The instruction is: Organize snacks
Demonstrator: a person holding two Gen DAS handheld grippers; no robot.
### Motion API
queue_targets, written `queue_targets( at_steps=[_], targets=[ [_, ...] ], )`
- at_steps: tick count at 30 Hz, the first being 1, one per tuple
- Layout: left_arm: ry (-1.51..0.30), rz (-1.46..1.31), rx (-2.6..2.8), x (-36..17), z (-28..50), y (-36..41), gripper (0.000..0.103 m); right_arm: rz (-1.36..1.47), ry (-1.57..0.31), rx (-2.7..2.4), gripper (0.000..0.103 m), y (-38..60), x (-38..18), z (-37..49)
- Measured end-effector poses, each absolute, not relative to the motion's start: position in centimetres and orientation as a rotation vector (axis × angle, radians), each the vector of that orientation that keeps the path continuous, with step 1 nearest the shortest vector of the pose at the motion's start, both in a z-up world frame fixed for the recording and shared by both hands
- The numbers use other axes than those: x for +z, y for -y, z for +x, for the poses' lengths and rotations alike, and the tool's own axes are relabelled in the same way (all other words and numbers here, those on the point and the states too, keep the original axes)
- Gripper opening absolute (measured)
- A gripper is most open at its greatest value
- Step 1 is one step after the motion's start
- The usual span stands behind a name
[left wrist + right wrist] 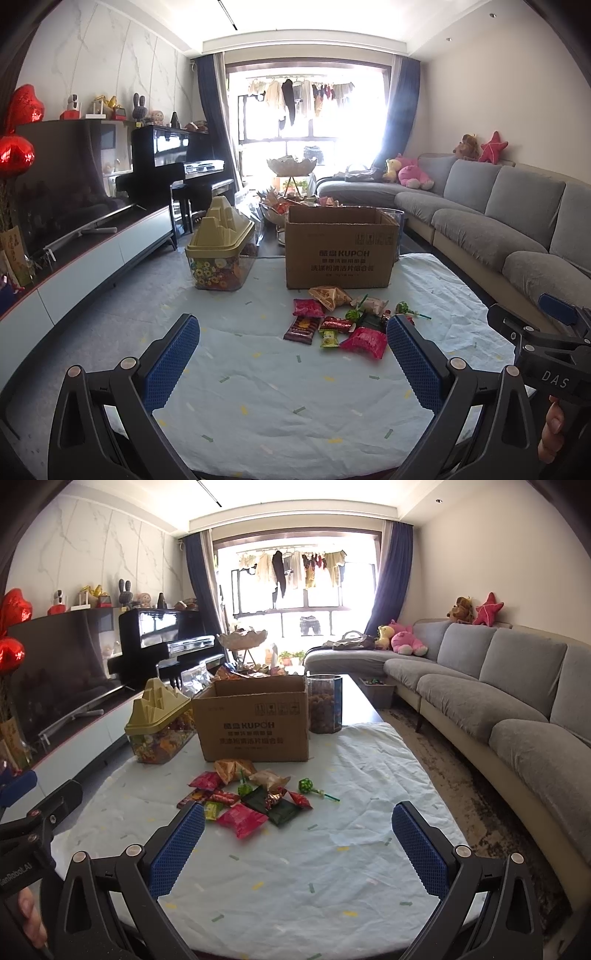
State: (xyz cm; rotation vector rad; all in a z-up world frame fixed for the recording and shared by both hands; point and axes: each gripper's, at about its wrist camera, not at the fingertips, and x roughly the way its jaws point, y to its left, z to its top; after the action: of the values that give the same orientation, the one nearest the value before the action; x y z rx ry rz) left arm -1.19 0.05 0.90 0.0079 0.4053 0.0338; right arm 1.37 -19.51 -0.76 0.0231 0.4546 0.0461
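Note:
A heap of small snack packets [341, 323] [251, 797], red, green, orange and dark, lies on the pale blue tablecloth [280, 398] [314, 867] with two green lollipops [306, 786]. Behind it stands an open cardboard box [340, 251] [255, 723]. My left gripper [291, 332] hovers open above the cloth, short of the heap, nothing between its blue pads. My right gripper [297, 821] is open too, its left finger beside the heap's near edge. Each view shows the other gripper's body at its side.
A clear candy container with a gold mountain-shaped lid [219, 251] [159, 723] stands left of the box. A clear jar of brown snacks [325, 705] stands right of it. A grey sofa [498, 701] runs along the right, a TV cabinet [85, 266] along the left.

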Motion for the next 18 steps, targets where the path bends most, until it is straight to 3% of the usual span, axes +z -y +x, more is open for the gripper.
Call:
queue_targets(
  at_steps=[18],
  targets=[
    [-0.393,0.007,0.033,1.14,-1.51,-0.07,0.103,0.029,-0.450,0.051,0.102,19.46,-0.54,1.13]
  ],
)
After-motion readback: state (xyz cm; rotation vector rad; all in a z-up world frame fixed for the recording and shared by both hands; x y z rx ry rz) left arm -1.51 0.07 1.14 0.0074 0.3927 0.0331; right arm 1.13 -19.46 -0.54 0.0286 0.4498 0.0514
